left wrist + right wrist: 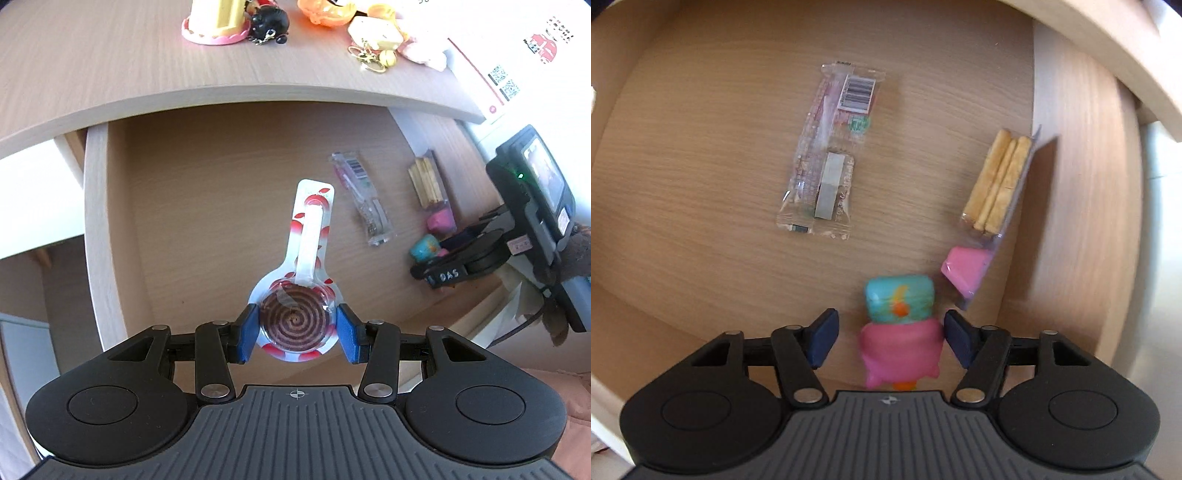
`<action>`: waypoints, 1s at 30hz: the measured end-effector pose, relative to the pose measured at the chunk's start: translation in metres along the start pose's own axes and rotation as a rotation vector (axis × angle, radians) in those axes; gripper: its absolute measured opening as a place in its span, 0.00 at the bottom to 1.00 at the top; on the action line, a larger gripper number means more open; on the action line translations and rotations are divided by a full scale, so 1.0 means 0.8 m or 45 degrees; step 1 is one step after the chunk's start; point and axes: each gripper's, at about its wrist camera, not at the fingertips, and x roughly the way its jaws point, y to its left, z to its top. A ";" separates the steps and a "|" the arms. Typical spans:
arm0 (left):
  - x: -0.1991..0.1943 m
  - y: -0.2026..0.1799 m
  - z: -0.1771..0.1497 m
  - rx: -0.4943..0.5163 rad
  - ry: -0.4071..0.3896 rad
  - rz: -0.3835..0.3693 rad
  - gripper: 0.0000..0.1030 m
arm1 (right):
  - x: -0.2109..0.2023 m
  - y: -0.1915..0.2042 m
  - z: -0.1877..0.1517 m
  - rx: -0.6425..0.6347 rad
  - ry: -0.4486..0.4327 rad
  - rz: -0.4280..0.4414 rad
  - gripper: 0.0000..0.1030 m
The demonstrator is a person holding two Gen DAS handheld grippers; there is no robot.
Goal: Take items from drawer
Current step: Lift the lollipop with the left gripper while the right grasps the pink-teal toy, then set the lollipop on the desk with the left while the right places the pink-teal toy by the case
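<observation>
We are looking at a pale wood-grain desk top (110, 62) with a thick light edge, standing over a pulled-out drawer of warmer brown laminate (207, 184); bright daylight is washing out the white surface (29, 206) at the left and glaring across the drawer's right wall (1082, 192)

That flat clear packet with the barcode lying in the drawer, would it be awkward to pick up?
Probably a bit. The clear packet lies flat on the drawer floor, leaving little edge to pinch. Its crinkled film looks thin, so it may flex or slip. It seems light, with only slim contents showing through.
</observation>
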 end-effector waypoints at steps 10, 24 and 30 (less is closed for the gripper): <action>-0.106 0.010 0.054 -0.049 -0.289 -0.122 0.48 | -0.172 0.006 -0.026 0.049 -0.467 0.291 0.44; -0.086 0.116 0.192 -0.257 -0.526 0.178 0.48 | -0.298 -0.112 0.021 0.368 -0.982 0.013 0.45; -0.037 0.128 0.183 -0.251 -0.528 0.159 0.49 | -0.241 -0.117 0.033 0.383 -0.872 -0.024 0.45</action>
